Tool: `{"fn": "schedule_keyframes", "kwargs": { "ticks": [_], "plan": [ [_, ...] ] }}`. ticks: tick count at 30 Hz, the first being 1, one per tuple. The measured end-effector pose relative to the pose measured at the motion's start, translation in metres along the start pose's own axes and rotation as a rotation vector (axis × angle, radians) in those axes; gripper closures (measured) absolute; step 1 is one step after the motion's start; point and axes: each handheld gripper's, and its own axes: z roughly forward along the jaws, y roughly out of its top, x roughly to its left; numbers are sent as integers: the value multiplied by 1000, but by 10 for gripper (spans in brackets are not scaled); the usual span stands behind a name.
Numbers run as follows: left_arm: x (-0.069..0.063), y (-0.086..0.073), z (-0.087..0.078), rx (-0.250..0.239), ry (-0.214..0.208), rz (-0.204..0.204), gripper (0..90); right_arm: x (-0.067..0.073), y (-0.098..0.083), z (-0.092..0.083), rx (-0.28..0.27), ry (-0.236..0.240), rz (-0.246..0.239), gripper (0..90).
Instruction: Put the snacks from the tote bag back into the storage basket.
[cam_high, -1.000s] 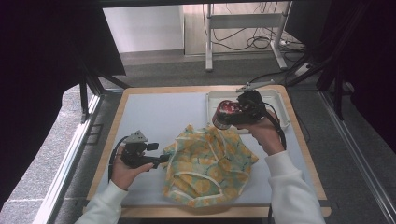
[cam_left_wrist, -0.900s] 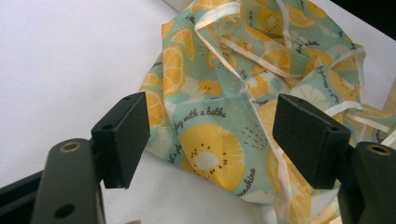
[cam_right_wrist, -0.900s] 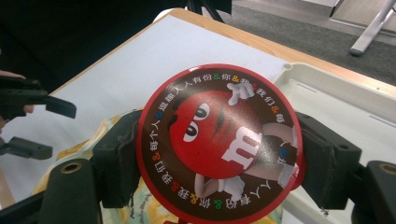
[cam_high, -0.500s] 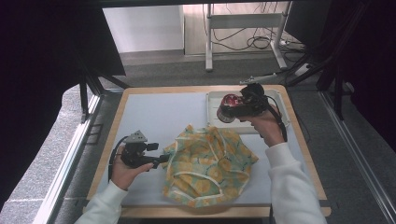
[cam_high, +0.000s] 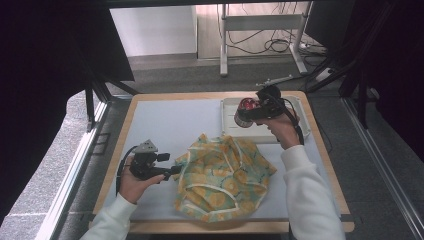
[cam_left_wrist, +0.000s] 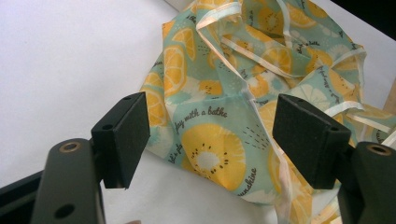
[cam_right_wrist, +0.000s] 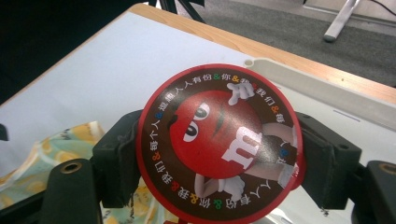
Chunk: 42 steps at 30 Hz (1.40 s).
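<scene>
A teal cloth bag printed with orange slices lies crumpled on the white table mat; it also shows in the left gripper view. My left gripper rests at the bag's left edge, its jaws wide open over the fabric without pinching it. My right gripper is lifted over the white tray and is shut on a round red M&M's can. The can's lid faces the right gripper view, with a black pad on either side of it.
The tray's rim runs along the table's far right corner. The wooden table edge frames the mat. Beyond it are grey floor, a desk frame and cables. Bare mat lies left of and behind the bag.
My right hand has carried the can farther from the person and slightly right, from the bag's far edge to over the tray. The left gripper and the bag have stayed put.
</scene>
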Motion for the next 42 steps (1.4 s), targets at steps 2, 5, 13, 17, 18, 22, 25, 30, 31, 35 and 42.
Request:
{"fn": "schedule_keyframes", "kwargs": {
  "ticks": [2,5,13,17,18,22,25,30,31,35,42],
  "plan": [
    [0,0,0,0,-1,0,279,-2,0,5,9,-4,1,246],
    [0,0,0,0,0,0,279,-5,0,14,23,-14,1,246],
    [0,0,0,0,-2,-1,279,-14,-1,36,62,-35,15,246],
    [0,0,0,1,-3,1,278,-15,-3,47,75,-34,24,246],
    [0,0,0,2,-3,1,279,-15,-4,49,78,-33,24,246],
    [0,0,0,2,-5,0,279,-16,-7,62,95,-33,24,246],
    [0,0,0,2,-5,0,279,-17,-9,70,107,-38,24,246],
    [0,0,0,2,-5,-1,279,-19,-13,85,127,-42,30,245],
    [0,0,0,4,-6,2,279,-19,-14,88,131,-45,30,246],
    [-1,0,1,4,-8,3,279,-19,-16,98,143,-47,29,245],
    [0,0,0,5,-4,2,279,-20,-19,112,167,-57,25,245]
  ]
}}
